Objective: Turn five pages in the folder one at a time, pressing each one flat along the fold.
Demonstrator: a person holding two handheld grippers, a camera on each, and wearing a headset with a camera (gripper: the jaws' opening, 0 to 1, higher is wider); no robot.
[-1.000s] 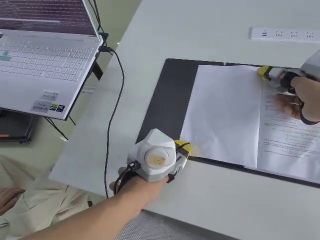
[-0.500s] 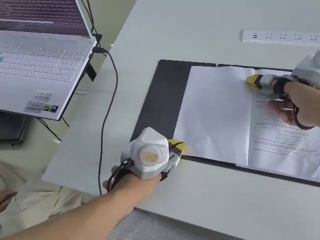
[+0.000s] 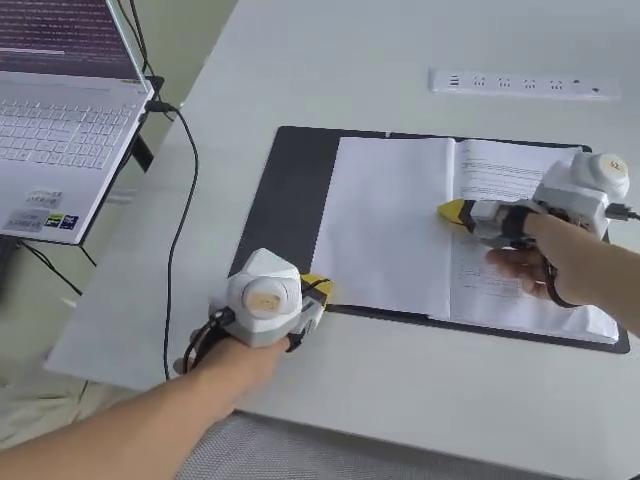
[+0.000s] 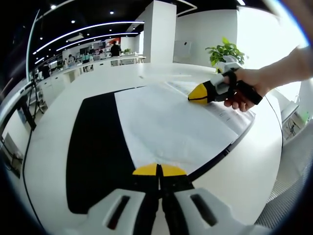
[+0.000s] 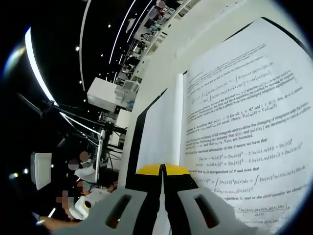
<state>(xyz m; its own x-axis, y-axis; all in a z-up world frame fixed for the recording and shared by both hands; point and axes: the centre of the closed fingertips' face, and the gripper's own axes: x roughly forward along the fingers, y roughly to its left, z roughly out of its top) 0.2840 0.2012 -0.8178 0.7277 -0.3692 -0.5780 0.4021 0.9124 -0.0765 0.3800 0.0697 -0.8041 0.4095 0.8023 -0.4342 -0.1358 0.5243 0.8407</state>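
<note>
the right claw (image 3: 452, 211) has its yellow tips shut together, holding nothing, and we see them pressed down on the fold (image 3: 450, 283) of the open folder (image 3: 290, 200), about the middle of the frame's right half in the head view. in the right gripper view the tips sit at bottom centre, right on the seam between the blank turned page (image 5: 155, 132) and the printed page (image 5: 234, 112).

the left claw (image 3: 316, 288) is closed too, empty, with its tips resting at the lower left corner of the blank turned page (image 3: 385, 220), at the folder's lower edge. it lies well apart from the fold.

what the next move hangs on, we judge, is the fold's long axis. in the head view it runs almost straight from the folder's upper edge down to its lower edge, and the right claw sits part way along it, pointing left across it. the stretch towards the lower edge lies below the tips in the frame, so a pressing stroke would have to follow that line downward, not sideways. the right claw is the nearer one by far. the printed page (image 3: 505, 170) lies to the right of the fold, partly under the person's hand.
</note>
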